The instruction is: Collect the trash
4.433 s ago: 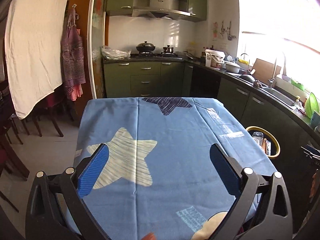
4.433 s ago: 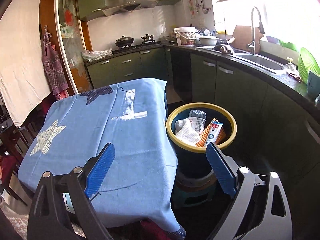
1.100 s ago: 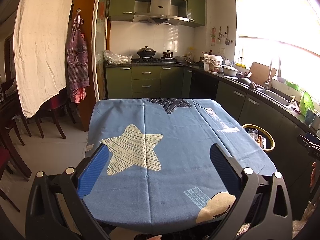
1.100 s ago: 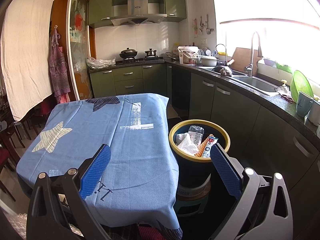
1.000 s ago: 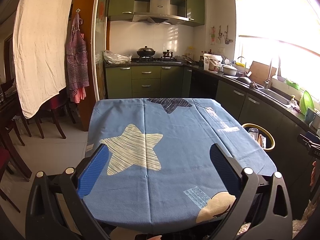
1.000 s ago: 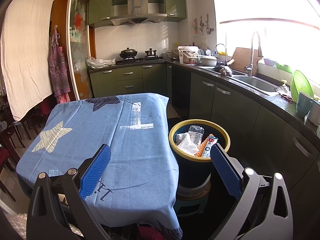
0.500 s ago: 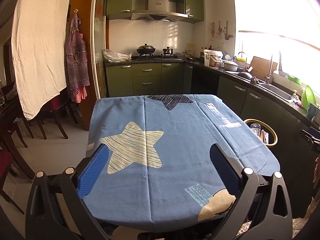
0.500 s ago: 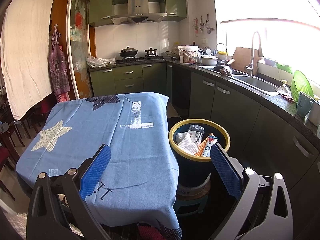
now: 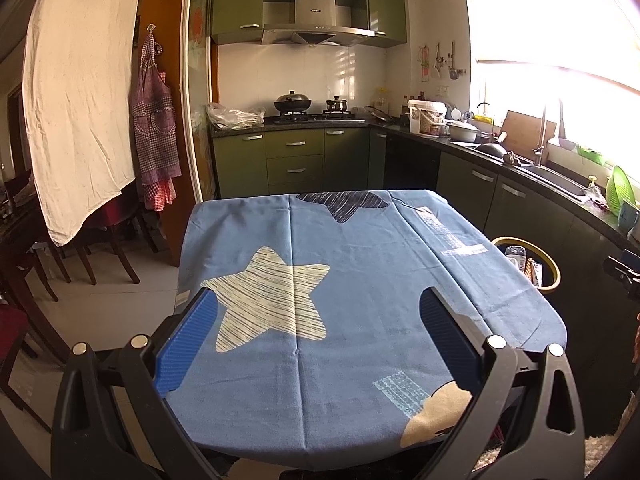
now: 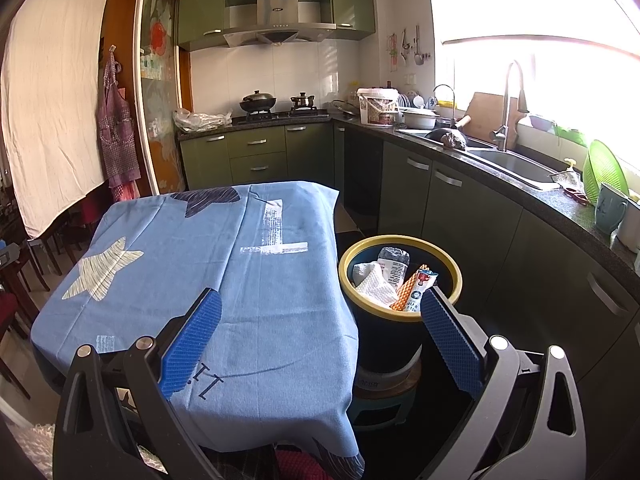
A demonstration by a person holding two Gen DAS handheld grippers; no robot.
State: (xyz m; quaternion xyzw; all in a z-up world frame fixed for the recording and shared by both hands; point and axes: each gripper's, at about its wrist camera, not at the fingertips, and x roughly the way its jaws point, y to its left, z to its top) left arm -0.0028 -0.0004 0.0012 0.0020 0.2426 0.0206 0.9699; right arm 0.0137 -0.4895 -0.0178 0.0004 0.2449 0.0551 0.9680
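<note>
Left gripper (image 9: pixel 318 334) spread wide, holding nothing, above near edge of desk (image 9: pixel 360 280) draped in blue star-print cloth. Right gripper (image 10: pixel 320 338) likewise wide apart and unladen, over desk's near right corner. Yellow-rimmed trash bin (image 10: pixel 400 280) on low stool just right of desk, beside green cabinets. Inside bin: white crumpled paper (image 10: pixel 374 284), orange-and-white snack wrapper (image 10: pixel 416 288), grey-topped packet (image 10: pixel 394 264).

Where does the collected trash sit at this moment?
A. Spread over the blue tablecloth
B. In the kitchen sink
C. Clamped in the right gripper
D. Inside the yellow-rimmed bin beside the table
D: the wrappers and white crumpled paper lie inside the yellow-rimmed bin beside the table.
</note>
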